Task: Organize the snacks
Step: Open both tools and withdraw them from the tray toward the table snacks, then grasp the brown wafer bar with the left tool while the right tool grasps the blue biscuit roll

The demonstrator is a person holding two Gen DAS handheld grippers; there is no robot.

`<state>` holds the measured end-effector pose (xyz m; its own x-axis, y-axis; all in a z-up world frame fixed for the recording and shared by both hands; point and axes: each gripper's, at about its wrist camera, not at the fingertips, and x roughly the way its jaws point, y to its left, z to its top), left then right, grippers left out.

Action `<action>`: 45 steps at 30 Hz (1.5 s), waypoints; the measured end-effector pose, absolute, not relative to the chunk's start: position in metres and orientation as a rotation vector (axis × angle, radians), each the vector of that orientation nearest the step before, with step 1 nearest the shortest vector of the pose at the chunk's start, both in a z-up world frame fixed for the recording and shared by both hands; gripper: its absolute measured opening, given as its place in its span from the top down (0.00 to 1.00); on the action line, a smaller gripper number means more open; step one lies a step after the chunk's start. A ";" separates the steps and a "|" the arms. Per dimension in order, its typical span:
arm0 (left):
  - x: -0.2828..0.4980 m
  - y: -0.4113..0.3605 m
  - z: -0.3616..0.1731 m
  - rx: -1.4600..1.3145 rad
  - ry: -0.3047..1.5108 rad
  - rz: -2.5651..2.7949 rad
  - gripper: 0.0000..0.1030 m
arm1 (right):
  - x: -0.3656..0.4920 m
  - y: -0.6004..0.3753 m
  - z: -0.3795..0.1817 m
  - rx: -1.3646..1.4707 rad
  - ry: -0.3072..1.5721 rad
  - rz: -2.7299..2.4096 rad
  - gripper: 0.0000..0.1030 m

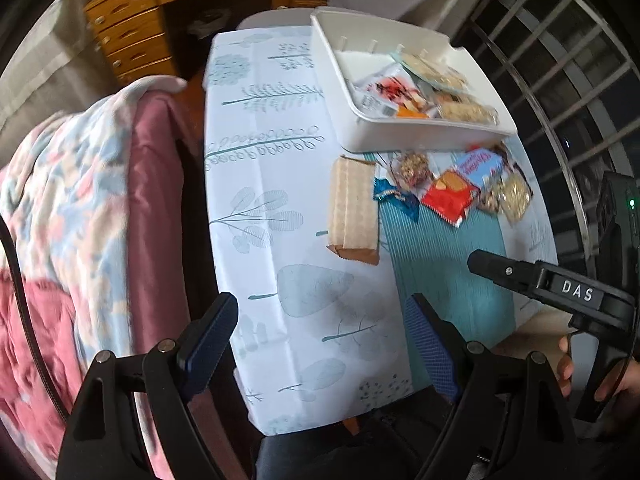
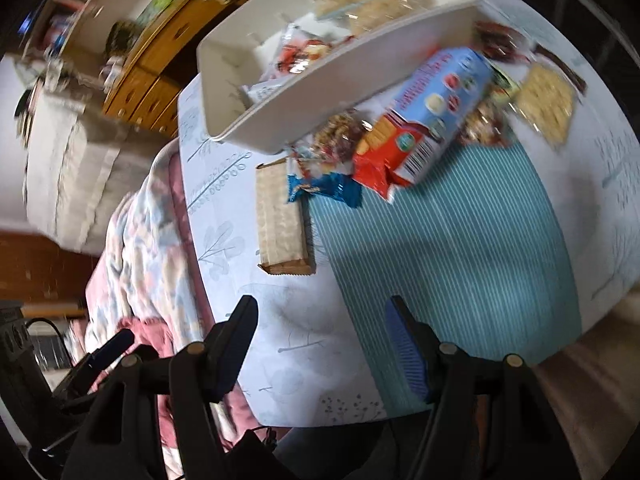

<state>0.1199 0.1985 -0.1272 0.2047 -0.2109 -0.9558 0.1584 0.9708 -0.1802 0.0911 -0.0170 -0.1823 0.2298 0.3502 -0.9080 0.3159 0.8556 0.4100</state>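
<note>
A white tray (image 1: 400, 132) at the far side of the table holds several snack packets. In front of it lies a heap of loose snacks on a teal striped mat (image 1: 452, 264): a long beige wafer pack (image 1: 354, 210), a blue wrapper (image 1: 394, 196), a red packet (image 1: 450, 196) and a light blue packet (image 2: 440, 96). My left gripper (image 1: 320, 328) hovers open over the near part of the table with nothing between its fingers. My right gripper (image 2: 320, 332) also stands open and empty, short of the wafer pack (image 2: 280, 220); the left wrist view catches one of its fingers (image 1: 504, 270) at the right.
The table carries a white cloth with leaf prints (image 1: 280, 160). A pink and floral blanket (image 1: 80, 208) lies beside the table on the left. A wooden chest of drawers (image 1: 132, 36) stands behind, and a barred window (image 1: 560, 60) is at the right. A hand (image 1: 568, 364) grips the right tool.
</note>
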 end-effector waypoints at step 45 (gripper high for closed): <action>0.246 0.100 -0.287 0.155 1.587 -0.259 0.18 | 0.186 -0.138 -0.284 1.126 1.184 -0.093 0.36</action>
<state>0.2460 0.1001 -0.2868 -0.0354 -0.0619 -0.9975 0.2586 0.9635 -0.0690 0.1860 -0.1383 -0.2839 0.4384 0.4737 -0.7638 0.5873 0.4923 0.6424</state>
